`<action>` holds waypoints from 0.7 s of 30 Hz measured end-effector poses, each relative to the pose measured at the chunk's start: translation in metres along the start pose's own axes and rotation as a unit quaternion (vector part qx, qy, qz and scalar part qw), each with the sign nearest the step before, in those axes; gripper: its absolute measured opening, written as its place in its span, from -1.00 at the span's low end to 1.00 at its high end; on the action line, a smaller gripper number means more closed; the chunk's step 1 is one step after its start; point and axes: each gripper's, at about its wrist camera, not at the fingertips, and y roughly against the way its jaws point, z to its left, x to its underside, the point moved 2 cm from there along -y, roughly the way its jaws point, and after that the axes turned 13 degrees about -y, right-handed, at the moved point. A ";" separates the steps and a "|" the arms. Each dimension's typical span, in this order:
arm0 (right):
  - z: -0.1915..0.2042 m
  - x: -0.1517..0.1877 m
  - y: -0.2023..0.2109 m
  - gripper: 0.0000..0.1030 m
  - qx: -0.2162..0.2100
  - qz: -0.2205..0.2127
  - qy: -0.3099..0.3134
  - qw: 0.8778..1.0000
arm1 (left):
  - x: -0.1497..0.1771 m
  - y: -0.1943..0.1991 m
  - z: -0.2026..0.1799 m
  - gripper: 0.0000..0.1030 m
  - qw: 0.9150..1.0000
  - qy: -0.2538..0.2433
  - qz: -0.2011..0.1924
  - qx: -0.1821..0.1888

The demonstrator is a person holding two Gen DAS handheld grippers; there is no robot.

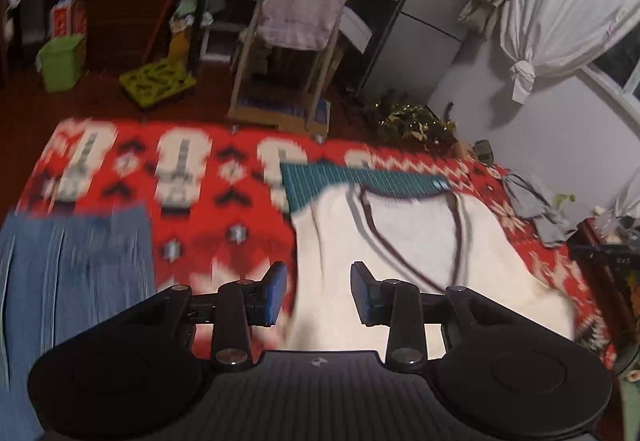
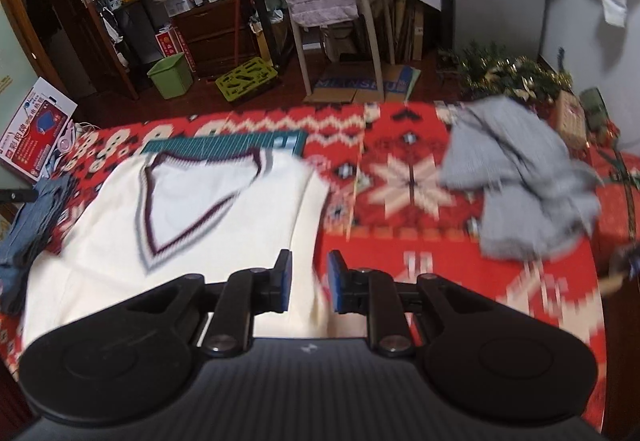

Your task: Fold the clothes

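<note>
Both grippers' fingers [image 1: 276,291] spread over cream vest [image 2: 224,209]; blurred, perhaps denim pile [image 1: 76,265] left-view only

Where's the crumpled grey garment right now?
In the right wrist view the grey garment lies crumpled on the red patterned blanket, right of the spread white V-neck top and apart from it, near the blanket's far right edge.

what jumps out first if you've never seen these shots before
The loud red patterned blanket covers the whole work surface. On it lies a cream V-neck vest, spread flat, neckline away from the cameras. A crumpled grey garment sits at its right, folded blue denim at its left.
</note>
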 end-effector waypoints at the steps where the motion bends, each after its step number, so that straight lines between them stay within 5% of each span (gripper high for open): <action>1: 0.001 -0.009 -0.010 -0.56 0.004 0.000 0.005 1.000 | -0.008 -0.011 0.004 -0.33 1.000 -0.012 0.000 -0.001; 10: 0.006 -0.045 -0.091 -0.55 0.017 0.016 0.040 0.999 | -0.032 -0.112 0.010 -0.33 0.991 -0.128 0.036 0.009; 21: 0.010 -0.055 -0.145 -0.55 0.031 0.035 0.064 0.997 | -0.024 -0.141 -0.018 -0.50 0.963 -0.259 0.068 0.012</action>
